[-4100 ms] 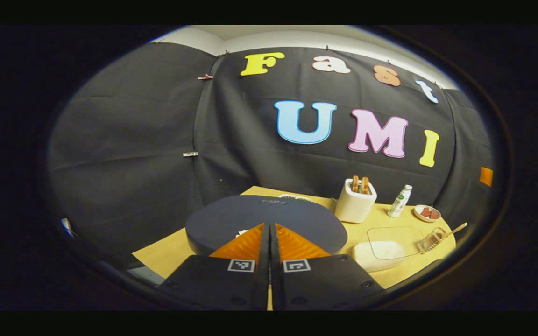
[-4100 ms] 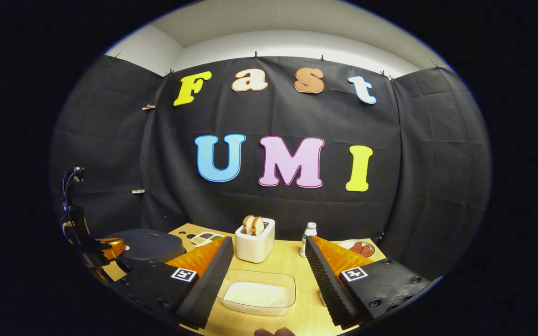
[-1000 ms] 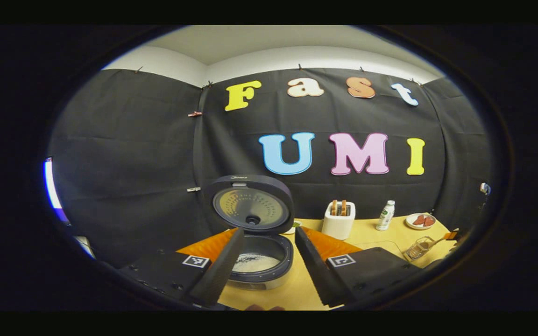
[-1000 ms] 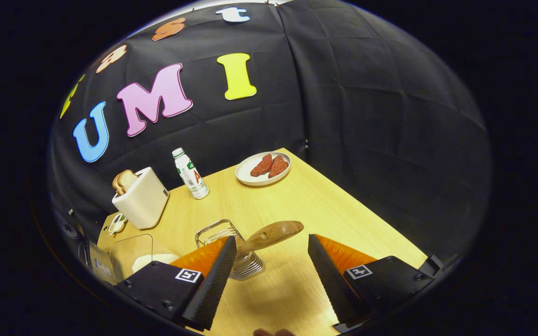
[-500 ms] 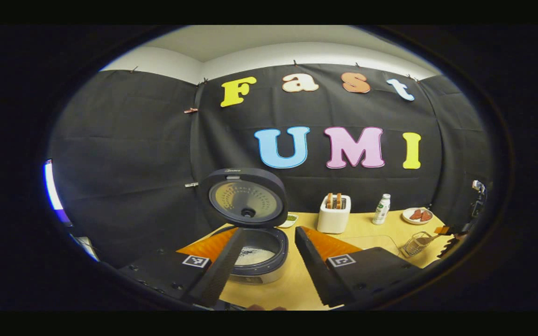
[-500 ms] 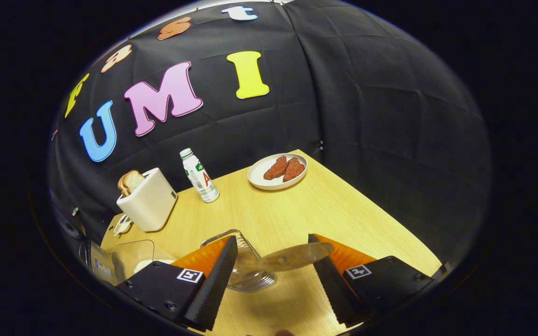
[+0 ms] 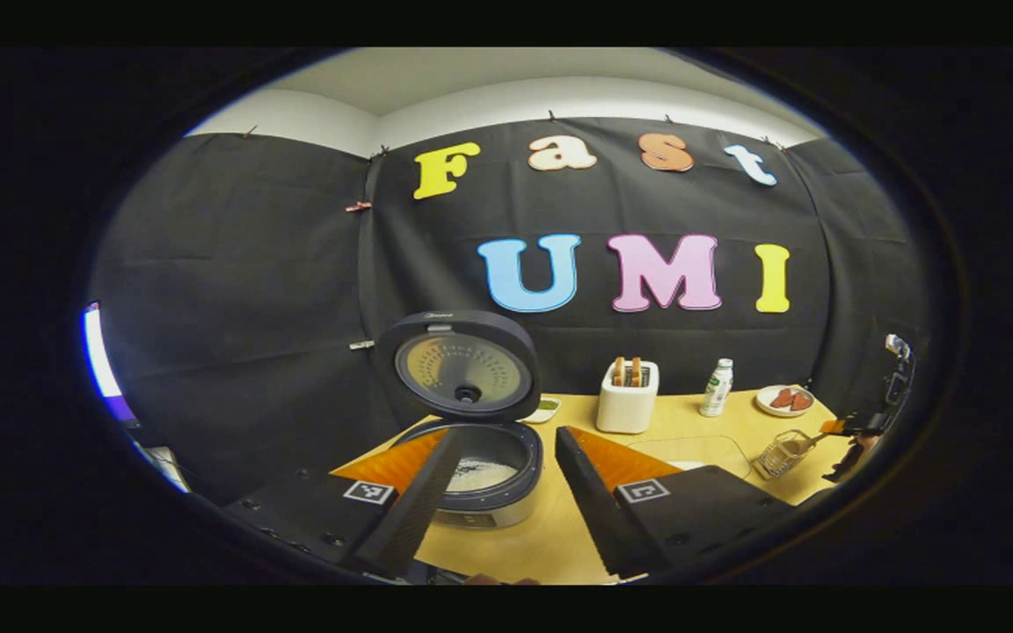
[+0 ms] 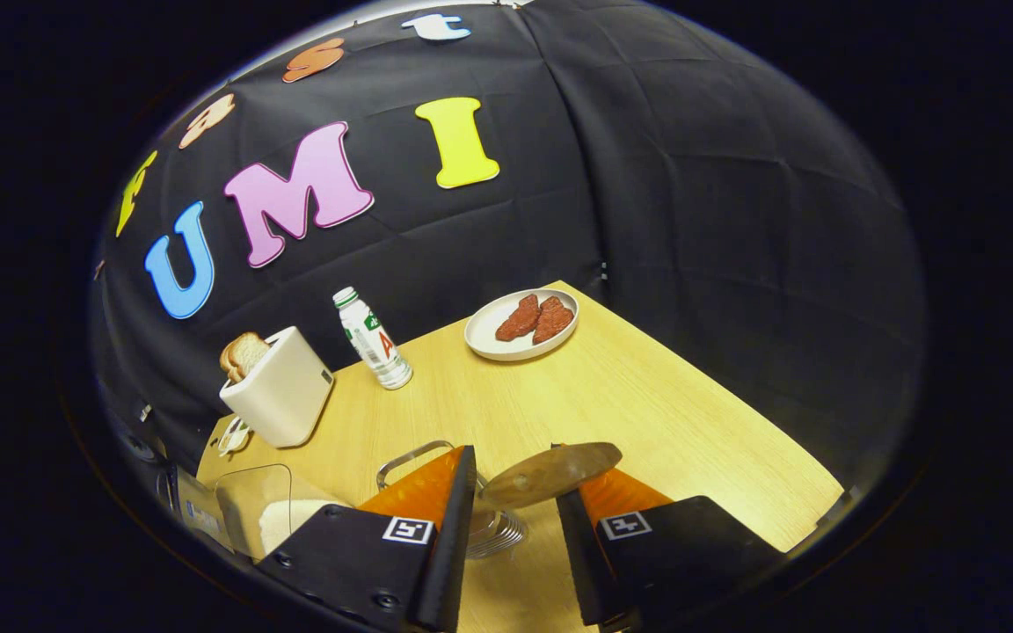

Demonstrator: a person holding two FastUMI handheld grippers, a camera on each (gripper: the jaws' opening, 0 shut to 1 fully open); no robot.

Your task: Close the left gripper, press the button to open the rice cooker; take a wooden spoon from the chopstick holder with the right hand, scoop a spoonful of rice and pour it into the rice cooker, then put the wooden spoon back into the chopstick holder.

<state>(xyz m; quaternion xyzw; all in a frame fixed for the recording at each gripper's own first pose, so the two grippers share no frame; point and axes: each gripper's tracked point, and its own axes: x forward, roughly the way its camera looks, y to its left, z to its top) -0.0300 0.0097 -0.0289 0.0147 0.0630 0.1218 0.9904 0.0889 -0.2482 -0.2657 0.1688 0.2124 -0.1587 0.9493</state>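
Observation:
The rice cooker [image 7: 482, 479] stands open, its lid [image 7: 462, 365] upright and white rice in the pot. My left gripper [image 7: 506, 440] hangs open in front of it, holding nothing. In the right gripper view the wooden spoon [image 8: 550, 473] leans out of the wire chopstick holder [image 8: 491, 527]. Its neck lies between the fingers of my right gripper [image 8: 515, 466], which stand partly closed with a gap still showing. A clear box of rice [image 8: 251, 514] sits left of the holder. The left gripper view shows the right gripper [image 7: 854, 431] far right at the chopstick holder [image 7: 779, 453].
On the wooden table [image 8: 647, 396] stand a white toaster [image 8: 278, 396] with bread, a small bottle [image 8: 372, 338] and a plate of red meat slices [image 8: 520, 325]. A small dish [image 7: 548, 409] sits behind the cooker. The table's right edge runs close to the holder.
The right gripper's fingers have drawn in around the spoon's neck and the gripper has moved forward over the holder. The left gripper has backed off a little from the open cooker.

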